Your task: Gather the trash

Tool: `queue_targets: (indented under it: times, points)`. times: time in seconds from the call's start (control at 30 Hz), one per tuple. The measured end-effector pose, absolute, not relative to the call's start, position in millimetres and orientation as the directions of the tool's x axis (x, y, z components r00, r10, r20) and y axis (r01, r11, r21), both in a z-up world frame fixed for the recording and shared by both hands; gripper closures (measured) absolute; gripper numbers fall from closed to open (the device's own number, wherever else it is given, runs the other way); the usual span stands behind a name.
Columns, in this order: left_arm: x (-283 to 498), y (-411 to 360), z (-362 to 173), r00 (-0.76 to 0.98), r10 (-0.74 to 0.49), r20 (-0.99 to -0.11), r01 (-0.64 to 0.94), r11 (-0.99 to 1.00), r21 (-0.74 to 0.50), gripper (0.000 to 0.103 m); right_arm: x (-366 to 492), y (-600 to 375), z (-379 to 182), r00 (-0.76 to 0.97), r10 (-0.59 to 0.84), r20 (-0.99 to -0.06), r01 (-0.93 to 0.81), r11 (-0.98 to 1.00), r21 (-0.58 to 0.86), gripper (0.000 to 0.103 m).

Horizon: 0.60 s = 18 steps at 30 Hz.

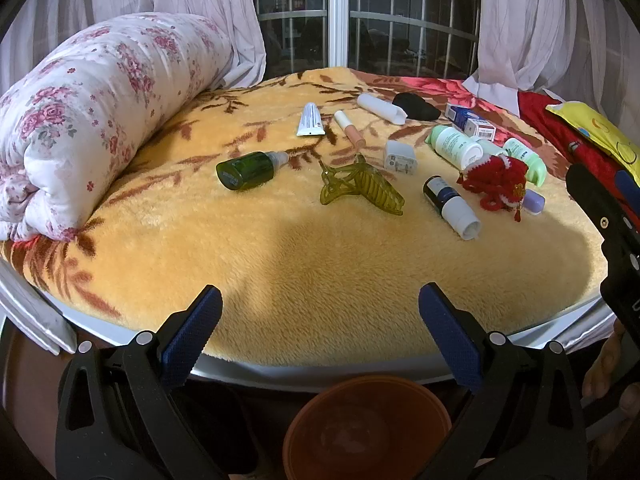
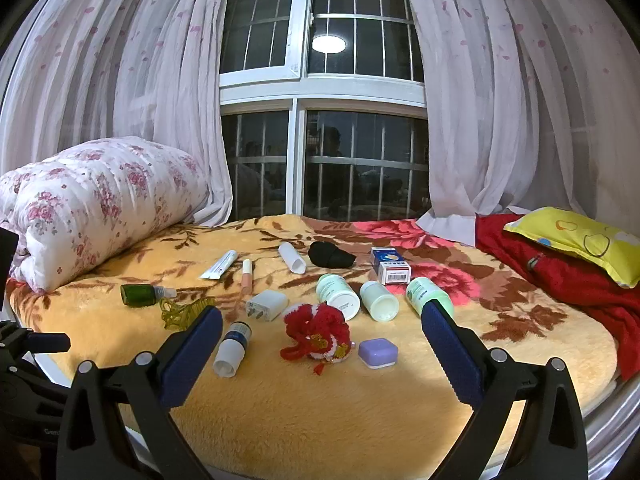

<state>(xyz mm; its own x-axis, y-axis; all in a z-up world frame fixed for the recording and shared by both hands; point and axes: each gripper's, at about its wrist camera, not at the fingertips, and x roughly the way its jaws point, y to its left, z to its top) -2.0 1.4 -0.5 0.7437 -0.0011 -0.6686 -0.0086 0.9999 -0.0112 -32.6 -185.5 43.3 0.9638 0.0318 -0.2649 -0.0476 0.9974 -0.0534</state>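
Small items lie scattered on a yellow blanket (image 1: 320,264): a green bottle (image 1: 248,170), a white tube (image 1: 310,120), a pink lip stick (image 1: 350,130), an olive hair claw (image 1: 362,188), a white charger (image 1: 400,158), a dark bottle with a white cap (image 1: 452,206), a red knitted charm (image 1: 494,178), pale green bottles (image 2: 338,295) and a lilac case (image 2: 378,353). My left gripper (image 1: 320,328) hovers open at the bed's near edge, above a brown bin (image 1: 366,426). My right gripper (image 2: 322,354) is open, with the charm and the lilac case seen between its fingers.
A rolled floral quilt (image 1: 92,120) lies at the left. A red cloth (image 2: 560,276) and a yellow pillow (image 2: 580,240) lie at the right. A black pouch (image 2: 330,256), a white roll (image 2: 292,258) and small boxes (image 2: 390,266) sit further back. Curtains and a barred window stand behind.
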Motion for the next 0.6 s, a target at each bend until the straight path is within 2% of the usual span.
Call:
queue_targets:
  times: [0.27,0.47,0.6]
  points:
    - [-2,1,-1,0.744,-0.003,-0.668,-0.008,1.000,-0.013,0.007,-31,-184,42,0.962,0.029,-0.271,-0.048,0.997,-0.063,0.005]
    - [-1,-4,-5,0.753,0.004,-0.658,-0.007,1.000,-0.002,0.007,-19,-183,43,0.966,0.000,-0.260,-0.042,0.987,-0.156,0.005]
    - [2,-8,-7,0.758,-0.003,-0.652,0.005,1.000,0.000,0.007,5,-178,47,0.958,0.000,-0.286,-0.067,0.972,-0.225,0.005]
